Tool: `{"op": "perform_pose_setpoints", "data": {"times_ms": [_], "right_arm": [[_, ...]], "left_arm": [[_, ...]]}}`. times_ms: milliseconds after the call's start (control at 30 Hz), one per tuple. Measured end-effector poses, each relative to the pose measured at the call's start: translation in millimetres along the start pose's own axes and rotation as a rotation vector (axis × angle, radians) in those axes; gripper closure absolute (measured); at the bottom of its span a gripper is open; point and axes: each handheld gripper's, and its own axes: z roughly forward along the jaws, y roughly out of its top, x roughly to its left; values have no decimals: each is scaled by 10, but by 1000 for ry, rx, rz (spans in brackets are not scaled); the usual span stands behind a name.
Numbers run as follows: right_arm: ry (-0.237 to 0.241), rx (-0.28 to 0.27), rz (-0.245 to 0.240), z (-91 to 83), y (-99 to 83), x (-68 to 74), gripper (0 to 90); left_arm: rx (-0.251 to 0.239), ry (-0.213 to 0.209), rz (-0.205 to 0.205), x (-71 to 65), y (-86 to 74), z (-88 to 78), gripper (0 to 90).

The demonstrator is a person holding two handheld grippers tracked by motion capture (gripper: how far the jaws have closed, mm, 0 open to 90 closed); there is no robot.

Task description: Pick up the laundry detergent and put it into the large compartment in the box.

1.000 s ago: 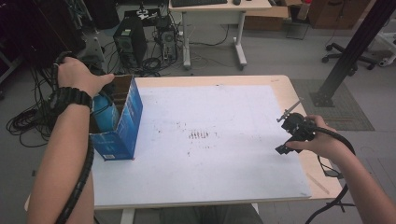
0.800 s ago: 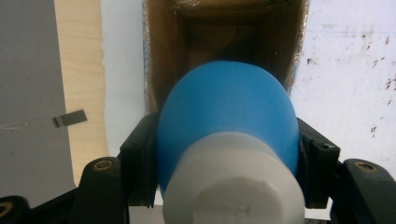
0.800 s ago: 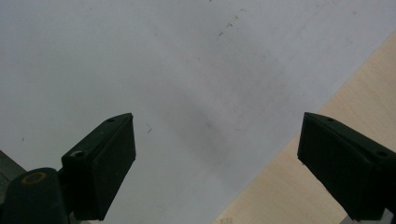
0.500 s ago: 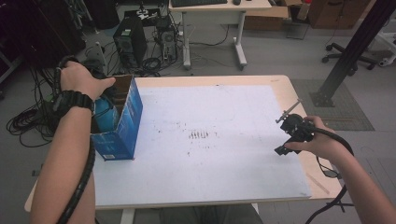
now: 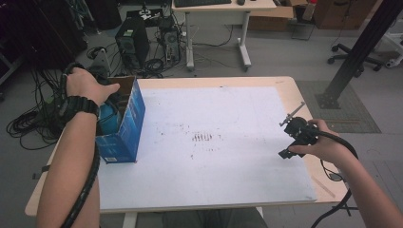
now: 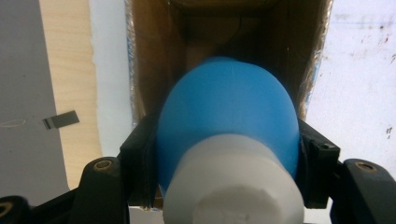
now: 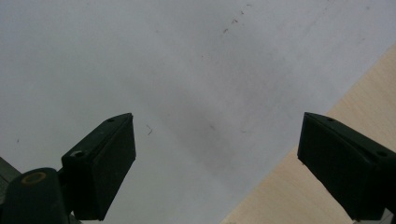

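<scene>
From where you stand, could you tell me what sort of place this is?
Probably an office or lab workroom: computer towers with tangled cables sit on the grey floor, a desk stands behind the table, and an office chair is at the far right.

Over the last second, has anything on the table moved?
Hardly anything. The left hand-held gripper stays clamped on the blue bulb at the open top of the blue box; the hand barely shifts. The right hand-held gripper, jaws open, stays near the white mat's right edge.
</scene>
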Motion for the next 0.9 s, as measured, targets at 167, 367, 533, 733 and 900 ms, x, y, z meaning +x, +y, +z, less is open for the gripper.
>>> {"op": "perform_pose_setpoints", "data": {"times_ms": [167,367,533,733,900], "right_arm": [[2,3,-1,15,3,4,114],[2,5,0,21,-4,0,114],[2,8,-2,26,0,-1,114],[2,8,-4,23,7,1,114],[2,12,-2,33,-3,-8,114]], "left_arm": [[5,3,2,2,6,59,375],[9,2,0,13,9,115,375],[18,-3,2,14,10,176,374],[26,0,5,14,13,237,374],[30,-2,5,27,12,290,374]]}}
